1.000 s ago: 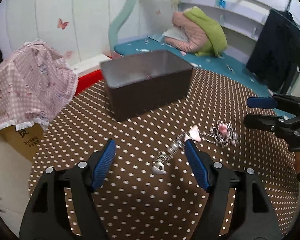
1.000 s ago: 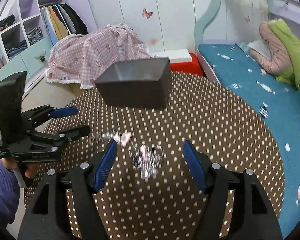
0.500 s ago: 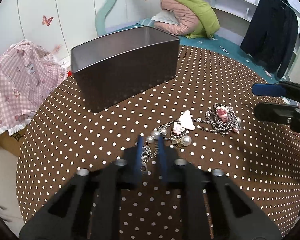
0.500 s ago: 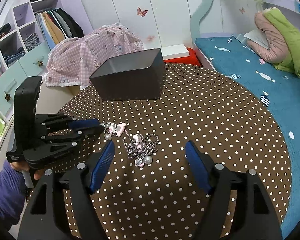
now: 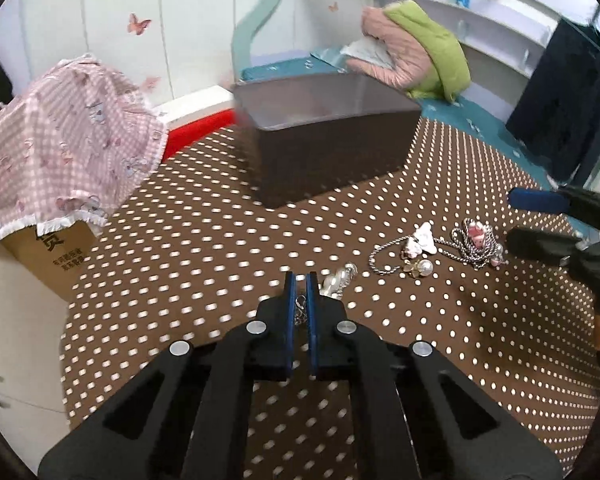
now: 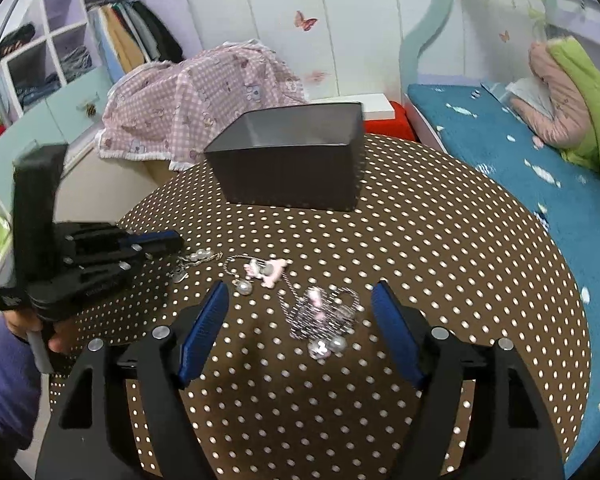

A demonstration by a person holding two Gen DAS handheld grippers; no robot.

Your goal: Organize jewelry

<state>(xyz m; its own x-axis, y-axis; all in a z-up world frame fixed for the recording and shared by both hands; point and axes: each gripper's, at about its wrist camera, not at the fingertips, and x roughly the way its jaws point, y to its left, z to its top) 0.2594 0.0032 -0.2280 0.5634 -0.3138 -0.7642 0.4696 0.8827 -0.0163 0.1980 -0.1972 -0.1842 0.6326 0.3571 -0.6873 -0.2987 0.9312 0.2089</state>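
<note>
Pinching bracelet [image 5: 336,280] end, left claw [image 5: 299,280]; beads trail just beyond tips.

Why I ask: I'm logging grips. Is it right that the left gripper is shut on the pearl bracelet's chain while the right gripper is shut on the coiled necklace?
Not quite. The left gripper is shut on the pearl bracelet, but the right gripper is open, its jaws either side of the coiled necklace lying on the table; the right wrist view shows it.

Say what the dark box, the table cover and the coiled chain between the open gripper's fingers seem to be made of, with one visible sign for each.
Dark box: probably rigid card or plastic, matte; flat walls, no shine.
Table cover: looks like cloth or vinyl; printed white dots on brown, which one is unclear.
Coiled chain: likely silvery metal; bright glints on links, with pearl-like beads and a pink charm.
</note>
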